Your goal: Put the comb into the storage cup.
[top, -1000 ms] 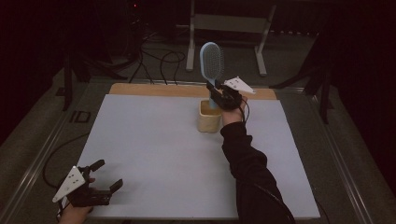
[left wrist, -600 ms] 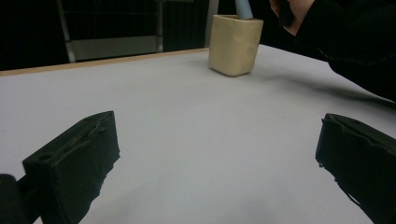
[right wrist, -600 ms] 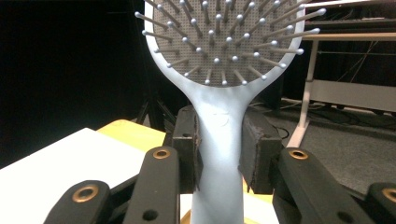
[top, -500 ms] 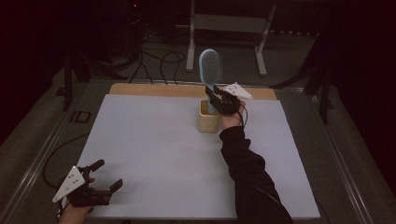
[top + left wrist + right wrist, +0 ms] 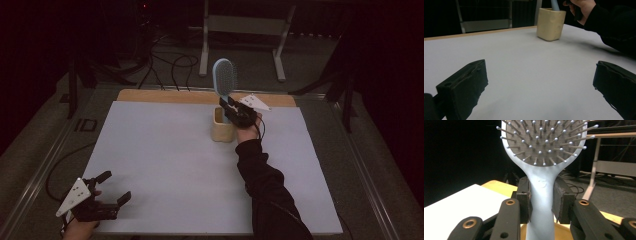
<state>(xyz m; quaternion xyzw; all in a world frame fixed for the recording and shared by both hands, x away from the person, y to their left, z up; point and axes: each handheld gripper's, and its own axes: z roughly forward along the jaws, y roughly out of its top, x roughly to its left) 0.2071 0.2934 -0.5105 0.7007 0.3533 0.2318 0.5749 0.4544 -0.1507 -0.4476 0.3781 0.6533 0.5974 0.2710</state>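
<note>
Done: the light blue plastic hairbrush (image 5: 224, 85) is held upright by the right gripper (image 5: 233, 113), its handle partly inside the square cream cup (image 5: 221, 131).
Left: the brush is not yet let go.
Left gripper (image 5: 111, 192): jaws wide, nothing held.

The hairbrush (image 5: 541, 182) I held was pale blue, its grey pad dotted with fine holes and set with pale bristles tipped in white balls. The holder cup (image 5: 221, 128) was cream-yellow. My right gripper (image 5: 541, 202) was black, with brass-coloured rivets on its links. My left gripper (image 5: 102, 195) was black too, under a light grey plate. The table (image 5: 165, 165) was whitish-lilac with a tan wooden far edge. My sleeve (image 5: 270, 200) was black.
</note>
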